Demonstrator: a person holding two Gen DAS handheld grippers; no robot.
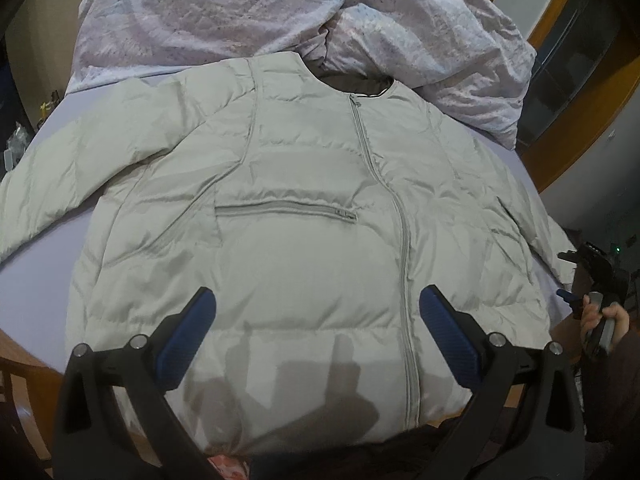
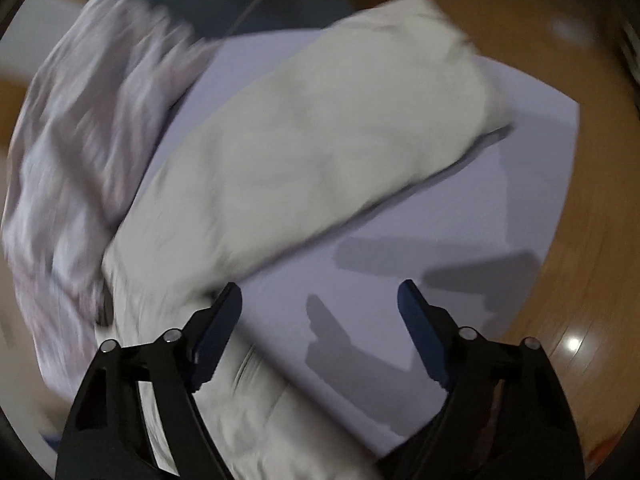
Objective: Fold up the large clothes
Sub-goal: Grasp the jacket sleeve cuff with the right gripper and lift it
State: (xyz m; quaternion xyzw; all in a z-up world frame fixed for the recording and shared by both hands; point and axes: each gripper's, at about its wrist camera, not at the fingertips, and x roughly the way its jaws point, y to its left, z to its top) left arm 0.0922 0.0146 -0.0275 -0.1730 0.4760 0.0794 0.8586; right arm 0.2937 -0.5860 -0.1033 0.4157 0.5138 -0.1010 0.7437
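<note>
A pale grey puffer jacket (image 1: 304, 216) lies flat and face up on a lavender bed sheet (image 1: 36, 276), zipped, sleeves spread out. My left gripper (image 1: 318, 304) is open and empty, hovering above the jacket's lower front near the hem. My right gripper (image 2: 320, 300) is open and empty above the sheet, just beside the jacket's right sleeve (image 2: 320, 140), which stretches away from it; that view is motion-blurred. The right gripper also shows at the right edge of the left wrist view (image 1: 592, 280), held in a hand.
A crumpled patterned duvet (image 1: 280, 12) lies at the head of the bed behind the jacket, also in the right wrist view (image 2: 68, 140). The sheet's edge (image 2: 560, 200) borders a wooden floor (image 2: 580, 280). A wooden frame (image 1: 580, 92) stands at the right.
</note>
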